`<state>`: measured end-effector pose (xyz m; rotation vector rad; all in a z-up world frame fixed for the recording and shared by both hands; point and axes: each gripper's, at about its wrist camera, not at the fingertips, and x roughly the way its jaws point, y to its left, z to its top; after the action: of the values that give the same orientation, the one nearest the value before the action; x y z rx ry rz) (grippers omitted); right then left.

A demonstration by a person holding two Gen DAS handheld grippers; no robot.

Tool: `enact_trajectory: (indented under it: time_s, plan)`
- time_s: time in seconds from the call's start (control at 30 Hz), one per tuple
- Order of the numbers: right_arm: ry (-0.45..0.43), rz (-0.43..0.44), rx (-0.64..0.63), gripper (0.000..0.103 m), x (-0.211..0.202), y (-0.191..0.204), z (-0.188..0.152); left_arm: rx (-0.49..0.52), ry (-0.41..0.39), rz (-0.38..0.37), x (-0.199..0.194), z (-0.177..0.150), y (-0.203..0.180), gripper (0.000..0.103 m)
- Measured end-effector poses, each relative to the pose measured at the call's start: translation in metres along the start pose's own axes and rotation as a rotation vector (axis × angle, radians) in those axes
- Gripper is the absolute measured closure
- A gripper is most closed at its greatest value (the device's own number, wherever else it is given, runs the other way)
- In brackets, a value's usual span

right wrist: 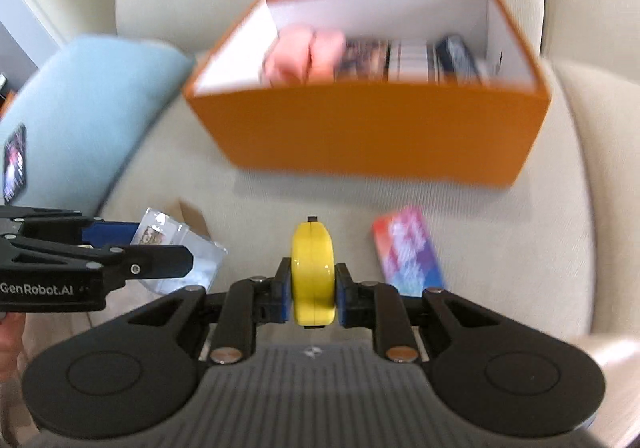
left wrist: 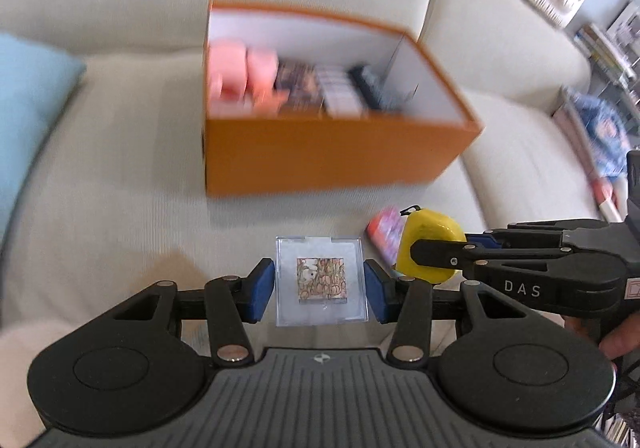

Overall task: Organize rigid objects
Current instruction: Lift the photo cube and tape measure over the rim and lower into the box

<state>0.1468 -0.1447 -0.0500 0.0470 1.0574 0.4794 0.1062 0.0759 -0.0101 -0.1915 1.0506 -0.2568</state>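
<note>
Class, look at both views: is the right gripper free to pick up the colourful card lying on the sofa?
Probably not yet. The right gripper is shut on the yellow tape measure, so its jaws are occupied. The card lies uncovered on the sofa, just beside it.

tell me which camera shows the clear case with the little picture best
The left wrist view. There the clear case faces the camera flat between the left gripper pads, its picture visible. In the right wrist view the case sits at the left edge, angled and partly hidden by the gripper's finger.
</note>
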Motion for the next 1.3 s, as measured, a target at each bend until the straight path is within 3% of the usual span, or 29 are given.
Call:
enact_trajectory:
  time_s: [0.33,0.5,0.67,0.93,1.3]
  plan:
    - [-0.158,0.025,0.001,0.082,-0.026,-0.002,0.076,0.059,-0.104,-0.029,-0.014,0.087,-0.021,0.048]
    - [-0.184,0.02,0.021,0.082,-0.021,-0.019,0.114,0.039,-0.067,-0.062,0.012,0.12,-0.02,0.048]
    - [-0.128,0.03,0.087,0.082,0.003,-0.046,0.14,0.022,0.016,-0.048,0.056,0.136,-0.014,0.048]
    - [0.065,-0.011,0.098,0.082,0.083,-0.07,0.154,-0.012,0.132,-0.024,0.121,0.144,0.002,0.048]
    - [0.245,0.04,0.142,0.082,0.154,-0.083,0.166,-0.055,0.223,0.001,0.172,0.15,0.022,0.048]
